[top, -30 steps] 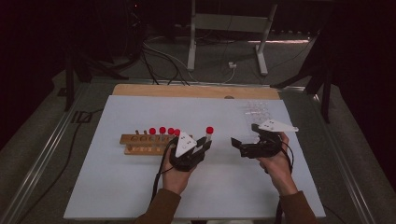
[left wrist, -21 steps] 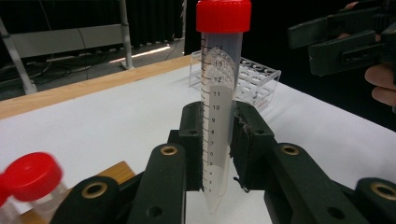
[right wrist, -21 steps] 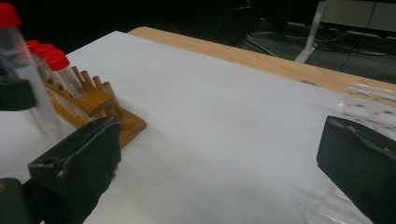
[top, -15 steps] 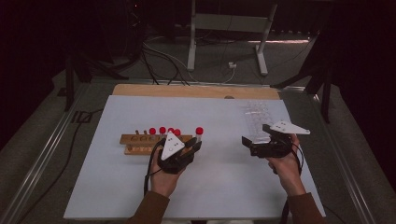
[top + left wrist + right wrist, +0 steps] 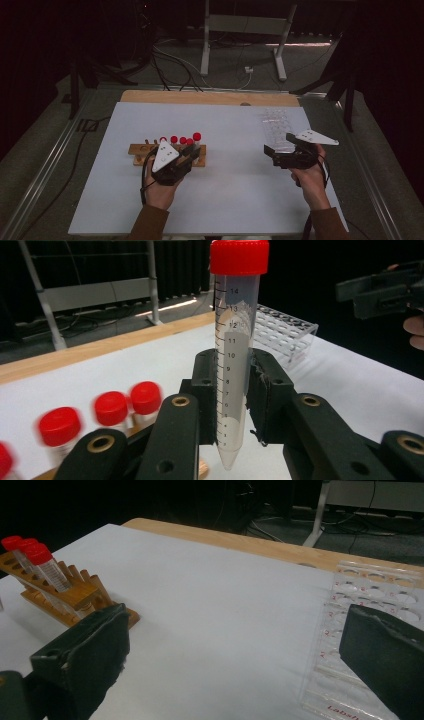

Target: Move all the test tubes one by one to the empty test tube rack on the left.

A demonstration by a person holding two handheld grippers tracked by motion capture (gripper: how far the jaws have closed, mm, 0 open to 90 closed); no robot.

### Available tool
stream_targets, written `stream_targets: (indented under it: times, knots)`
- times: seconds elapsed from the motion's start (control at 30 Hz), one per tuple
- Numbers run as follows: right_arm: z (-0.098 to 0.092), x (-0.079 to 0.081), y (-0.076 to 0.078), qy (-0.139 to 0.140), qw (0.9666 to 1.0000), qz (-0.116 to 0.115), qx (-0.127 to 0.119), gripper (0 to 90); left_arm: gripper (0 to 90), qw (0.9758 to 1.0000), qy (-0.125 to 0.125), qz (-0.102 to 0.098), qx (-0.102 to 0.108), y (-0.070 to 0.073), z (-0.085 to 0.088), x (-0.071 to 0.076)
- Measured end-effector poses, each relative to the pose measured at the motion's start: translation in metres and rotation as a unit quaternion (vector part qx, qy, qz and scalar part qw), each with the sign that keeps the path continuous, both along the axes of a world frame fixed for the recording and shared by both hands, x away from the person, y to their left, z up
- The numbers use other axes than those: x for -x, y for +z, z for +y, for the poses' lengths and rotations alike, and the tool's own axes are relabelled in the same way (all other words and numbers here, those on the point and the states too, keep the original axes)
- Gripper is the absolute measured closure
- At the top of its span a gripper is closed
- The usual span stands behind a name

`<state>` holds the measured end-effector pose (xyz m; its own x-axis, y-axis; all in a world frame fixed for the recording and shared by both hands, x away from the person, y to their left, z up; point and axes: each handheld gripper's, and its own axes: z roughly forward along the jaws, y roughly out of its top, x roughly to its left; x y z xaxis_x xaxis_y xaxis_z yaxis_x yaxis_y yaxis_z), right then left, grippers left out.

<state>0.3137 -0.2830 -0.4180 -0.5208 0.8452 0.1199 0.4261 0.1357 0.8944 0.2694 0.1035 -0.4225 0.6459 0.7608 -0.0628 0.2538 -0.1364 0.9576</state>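
While pinching a red-capped tube [image 5: 235,350] between both pads, left gripper [image 5: 235,405] with jaws closed tight on the graduated wall, tube upright, conical tip free below the pads. In the high view, same left gripper [image 5: 187,155] just in front of the wooden rack [image 5: 137,150], red cap beside the other caps. Right gripper [image 5: 235,660] with jaws spread wide — nothing between them, only bare white bench [image 5: 215,605] under the gap. In the high view, right gripper [image 5: 272,152] at the near end of the clear plastic rack [image 5: 277,122], well apart from the left one.

Wooden rack holding several red-capped tubes [image 5: 174,139] in a row, some holes at its left end free. Clear plastic rack with its wells empty as far as visible.

Seen through the left gripper view: scale marks on the held tube, blurred red caps [image 5: 110,407] low at the left, the clear rack [image 5: 285,335] behind, the other gripper [image 5: 385,287] at the upper right. Seen through the right gripper view: tubes leaning in the wooden rack [image 5: 60,587], red printing on the clear rack [image 5: 370,605] — not readable.
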Motion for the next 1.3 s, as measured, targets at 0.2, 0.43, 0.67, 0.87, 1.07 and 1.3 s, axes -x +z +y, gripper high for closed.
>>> stream_targets:
  times: [0.2,0.43,0.67,0.87,1.07,1.3]
  knots:
    - [-0.002,0.0,0.0,-0.002,1.0,0.0,-0.004,0.0,76.0,0.9999,0.008,-0.009,0.011,0.008,0.023,0.0]
    - [-0.004,0.0,-0.002,-0.004,1.0,0.001,-0.004,0.0,75.9,0.999,0.033,-0.026,0.013,0.012,0.046,0.0]
    - [-0.005,0.0,-0.002,-0.011,0.9999,-0.002,-0.005,0.0,75.9,0.9972,0.063,-0.037,0.017,0.012,0.065,-0.002]
    - [-0.005,0.0,-0.003,-0.013,0.9999,-0.003,-0.006,0.0,75.9,0.9938,0.096,-0.054,0.018,0.007,0.074,-0.003]
    - [-0.005,0.0,-0.003,-0.014,0.9999,-0.003,-0.006,0.0,75.9,0.9904,0.123,-0.059,0.022,0.002,0.084,-0.007]
    - [-0.005,0.001,-0.003,-0.015,0.9999,-0.004,-0.007,0.0,75.9,0.9882,0.142,-0.055,0.018,-0.008,0.091,-0.014]
